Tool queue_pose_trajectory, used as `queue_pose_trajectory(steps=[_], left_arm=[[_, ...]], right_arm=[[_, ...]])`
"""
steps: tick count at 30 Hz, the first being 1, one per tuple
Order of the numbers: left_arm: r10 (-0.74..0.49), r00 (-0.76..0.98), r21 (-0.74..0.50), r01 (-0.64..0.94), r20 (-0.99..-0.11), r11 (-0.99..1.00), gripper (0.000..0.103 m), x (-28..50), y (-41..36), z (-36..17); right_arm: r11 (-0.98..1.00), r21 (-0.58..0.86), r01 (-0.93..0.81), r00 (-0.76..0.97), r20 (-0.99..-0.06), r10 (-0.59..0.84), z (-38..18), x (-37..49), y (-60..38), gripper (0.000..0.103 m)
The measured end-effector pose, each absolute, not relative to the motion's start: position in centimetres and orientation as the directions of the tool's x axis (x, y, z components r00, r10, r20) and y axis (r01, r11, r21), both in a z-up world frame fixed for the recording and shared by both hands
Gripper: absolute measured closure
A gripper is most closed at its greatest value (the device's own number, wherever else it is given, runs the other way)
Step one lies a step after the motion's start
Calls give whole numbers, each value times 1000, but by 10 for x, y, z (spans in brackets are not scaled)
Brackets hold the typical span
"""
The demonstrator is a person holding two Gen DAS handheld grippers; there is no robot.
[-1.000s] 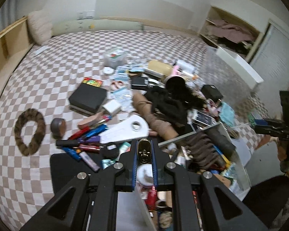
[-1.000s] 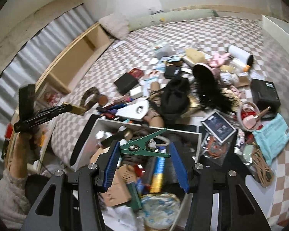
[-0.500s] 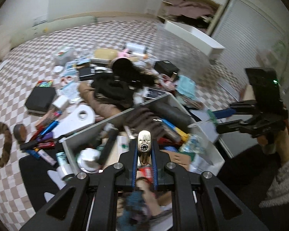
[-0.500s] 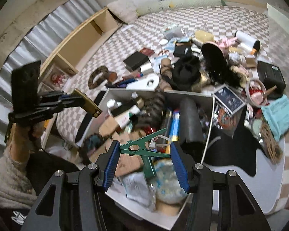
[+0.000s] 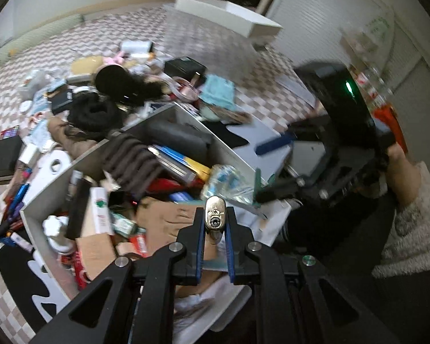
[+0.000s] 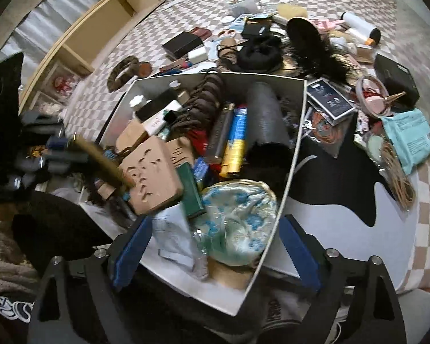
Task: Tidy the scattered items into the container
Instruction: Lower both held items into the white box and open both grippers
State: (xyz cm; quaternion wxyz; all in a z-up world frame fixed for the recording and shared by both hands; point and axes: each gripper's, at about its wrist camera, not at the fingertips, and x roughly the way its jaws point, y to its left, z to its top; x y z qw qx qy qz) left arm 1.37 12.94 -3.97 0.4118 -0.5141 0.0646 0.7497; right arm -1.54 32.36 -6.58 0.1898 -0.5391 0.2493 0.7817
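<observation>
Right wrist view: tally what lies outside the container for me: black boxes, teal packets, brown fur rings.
Black boxes: 2 (the small black case is not counted)
Teal packets: 1
Brown fur rings: 1
Total: 4

The left gripper (image 5: 214, 223) points steeply down, its jaws clamped on something small and gold. The right gripper (image 6: 215, 246) also tilts down, jaws just spread wide, nothing between them.
</observation>
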Motion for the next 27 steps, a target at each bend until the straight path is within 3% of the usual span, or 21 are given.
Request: queue_pose_trajectory(steps=[10, 17, 20, 24, 27], left_arm=[[523, 52, -404, -700, -851, -588, 90, 33, 148, -77], [455, 60, -364, -695, -889, -620, 87, 31, 142, -93], [441, 8, -325, -688, -898, -649, 64, 27, 131, -89], [439, -48, -290, -684, -897, -669, 56, 24, 119, -81], [411, -119, -223, -688, -904, -691, 30, 24, 113, -78]], right_arm=[[-747, 206, -633, -369, -928, 57, -59, -11, 342, 13], [-781, 185, -596, -368, -928, 61, -56, -30, 334, 13], [-797, 176, -578, -371, -927, 64, -54, -40, 330, 13], [-808, 167, -565, -374, -925, 70, -51, -51, 329, 13], [-813, 155, -562, -367, -927, 77, -52, -59, 329, 12]])
